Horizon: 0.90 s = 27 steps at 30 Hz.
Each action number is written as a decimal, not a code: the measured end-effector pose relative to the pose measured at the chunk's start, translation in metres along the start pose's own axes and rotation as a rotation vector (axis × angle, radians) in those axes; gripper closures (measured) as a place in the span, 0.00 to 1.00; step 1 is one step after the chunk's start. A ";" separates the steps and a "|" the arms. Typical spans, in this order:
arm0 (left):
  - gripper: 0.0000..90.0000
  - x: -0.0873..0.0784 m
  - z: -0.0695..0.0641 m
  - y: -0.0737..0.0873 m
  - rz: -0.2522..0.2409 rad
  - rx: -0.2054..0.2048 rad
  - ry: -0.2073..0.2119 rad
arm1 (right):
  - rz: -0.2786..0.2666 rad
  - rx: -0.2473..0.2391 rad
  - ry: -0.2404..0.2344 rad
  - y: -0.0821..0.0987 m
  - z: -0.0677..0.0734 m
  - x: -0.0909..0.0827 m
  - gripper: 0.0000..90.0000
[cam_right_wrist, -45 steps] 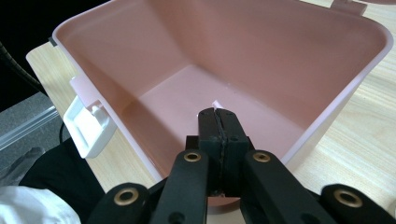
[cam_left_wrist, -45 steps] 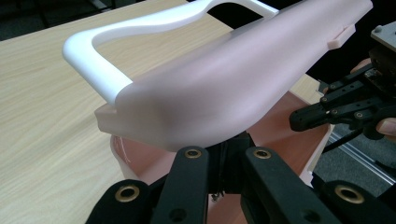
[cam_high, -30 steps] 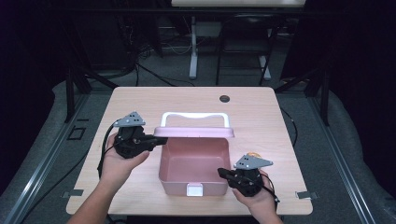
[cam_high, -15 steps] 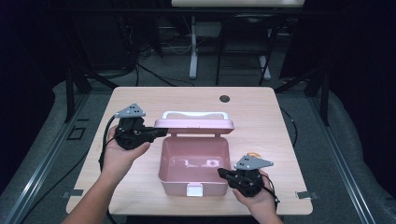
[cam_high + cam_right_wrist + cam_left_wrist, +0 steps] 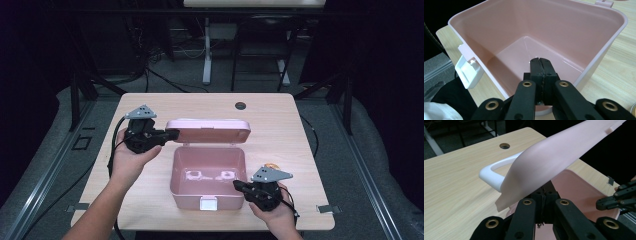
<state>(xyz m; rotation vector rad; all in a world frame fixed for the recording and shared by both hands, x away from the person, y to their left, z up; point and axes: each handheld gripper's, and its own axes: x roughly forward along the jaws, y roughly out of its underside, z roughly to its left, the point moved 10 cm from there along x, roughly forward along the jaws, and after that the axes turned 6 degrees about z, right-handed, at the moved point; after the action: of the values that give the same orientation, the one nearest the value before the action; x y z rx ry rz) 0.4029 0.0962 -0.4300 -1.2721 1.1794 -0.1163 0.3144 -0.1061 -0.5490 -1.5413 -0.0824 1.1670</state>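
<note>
Lid (image 5: 207, 131) rides up on the left gripper (image 5: 171, 134), jaws pressed together beneath its edge; swing it fully back (slowly) while the right gripper (image 5: 238, 185), also closed, braces the box (image 5: 208, 196).

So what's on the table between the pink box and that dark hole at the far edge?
The box's raised lid, then bare wood up to the hole, as the high view shows.

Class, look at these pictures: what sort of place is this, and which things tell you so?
Probably a lab or recording studio: a bare wooden table against dark surroundings, cables on the floor, and a person working a pink box with handheld grippers.
</note>
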 end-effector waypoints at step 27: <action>1.00 0.007 0.015 -0.008 -0.002 -0.018 -0.045 | -0.007 -0.002 0.000 0.000 0.000 0.000 1.00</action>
<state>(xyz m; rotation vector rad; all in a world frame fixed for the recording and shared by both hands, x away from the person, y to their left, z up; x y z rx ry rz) 0.4213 0.0991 -0.4304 -1.2857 1.1424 -0.0781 0.3141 -0.1062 -0.5491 -1.5413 -0.0892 1.1620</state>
